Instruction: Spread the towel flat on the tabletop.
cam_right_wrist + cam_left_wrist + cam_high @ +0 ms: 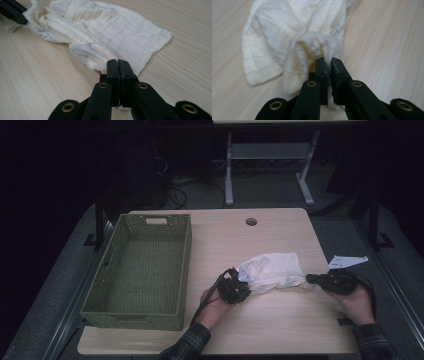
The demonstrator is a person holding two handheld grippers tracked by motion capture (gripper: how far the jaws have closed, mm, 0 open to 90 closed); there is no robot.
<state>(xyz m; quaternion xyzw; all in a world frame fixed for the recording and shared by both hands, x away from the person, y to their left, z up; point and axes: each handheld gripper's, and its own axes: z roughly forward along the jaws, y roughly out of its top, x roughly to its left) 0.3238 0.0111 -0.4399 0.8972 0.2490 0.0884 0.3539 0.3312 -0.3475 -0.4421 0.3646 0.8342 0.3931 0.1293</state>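
Observation:
A crumpled white cloth [272, 271] lies on the wooden table [250, 330], right of centre. My left gripper [242, 285] is at its near-left corner; in the left gripper view the jaws are shut on a bunched fold of the cloth [317, 47], with a strip of fabric pinched between the pads. My right gripper [310, 280] is at the cloth's right end; in the right gripper view its jaws are shut on an edge of the cloth [100, 37]. The left gripper's black jaws [13, 12] also show at the top left there, holding the far corner.
A green woven basket [180, 265] with nothing in it stands on the table's left side. A round cable hole [251, 221] sits near the far edge. Table legs and cables lie on the dark floor beyond.

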